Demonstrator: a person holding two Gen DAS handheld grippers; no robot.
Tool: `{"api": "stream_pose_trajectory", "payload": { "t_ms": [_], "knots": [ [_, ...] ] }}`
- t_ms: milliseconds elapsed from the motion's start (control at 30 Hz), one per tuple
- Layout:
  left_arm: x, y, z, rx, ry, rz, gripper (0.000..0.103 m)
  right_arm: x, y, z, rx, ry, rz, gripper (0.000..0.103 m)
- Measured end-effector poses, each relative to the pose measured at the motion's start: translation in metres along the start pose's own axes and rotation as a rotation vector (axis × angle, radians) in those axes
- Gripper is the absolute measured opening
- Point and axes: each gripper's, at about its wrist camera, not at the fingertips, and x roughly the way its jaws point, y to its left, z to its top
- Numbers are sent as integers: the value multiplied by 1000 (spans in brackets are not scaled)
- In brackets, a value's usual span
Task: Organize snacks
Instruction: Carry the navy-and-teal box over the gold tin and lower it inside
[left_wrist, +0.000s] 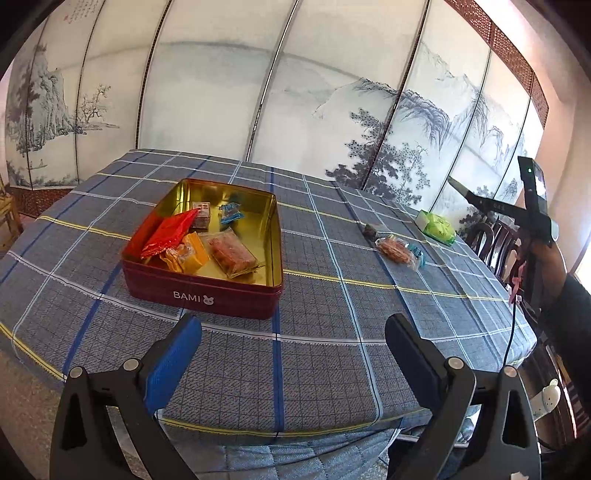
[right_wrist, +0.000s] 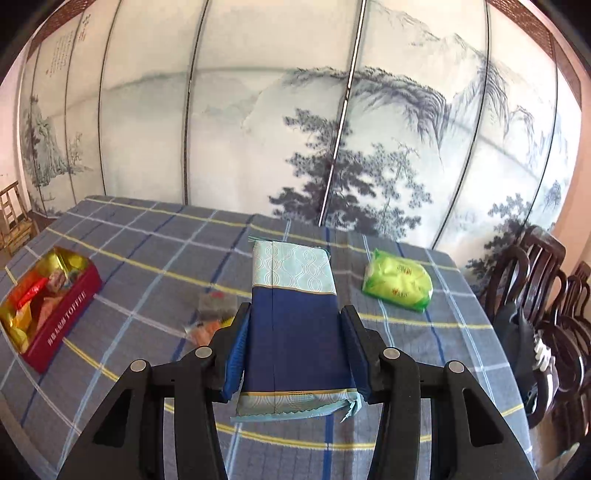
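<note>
A red BAMI tin (left_wrist: 201, 295) with a gold inside stands open on the plaid table and holds several wrapped snacks. It also shows at the left in the right wrist view (right_wrist: 62, 325). My left gripper (left_wrist: 293, 354) is open and empty, in front of the tin. My right gripper (right_wrist: 293, 343) is shut on a blue and pale teal snack packet (right_wrist: 295, 317), held above the table. A clear packet of orange snacks (left_wrist: 397, 249) and a small dark snack (left_wrist: 370, 230) lie on the cloth to the right of the tin. The clear packet (right_wrist: 212, 317) lies left of the right gripper.
A green packet (left_wrist: 437, 226) lies near the table's far right edge, also in the right wrist view (right_wrist: 399, 284). Dark wooden chairs (right_wrist: 535, 295) stand at the right side. A painted folding screen (left_wrist: 295, 92) stands behind the table. A light wooden chair (right_wrist: 14, 221) stands far left.
</note>
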Motion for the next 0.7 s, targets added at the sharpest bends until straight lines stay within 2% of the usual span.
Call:
{"api": "stream_pose_trajectory", "payload": {
  "t_ms": [333, 700],
  "knots": [
    [-29, 23, -12, -30, -42, 75, 98, -5, 78, 70, -26, -115, 31, 49],
    [-59, 63, -38, -131, -45, 161, 98, -7, 163, 106, -82, -158, 93, 49]
  ]
}}
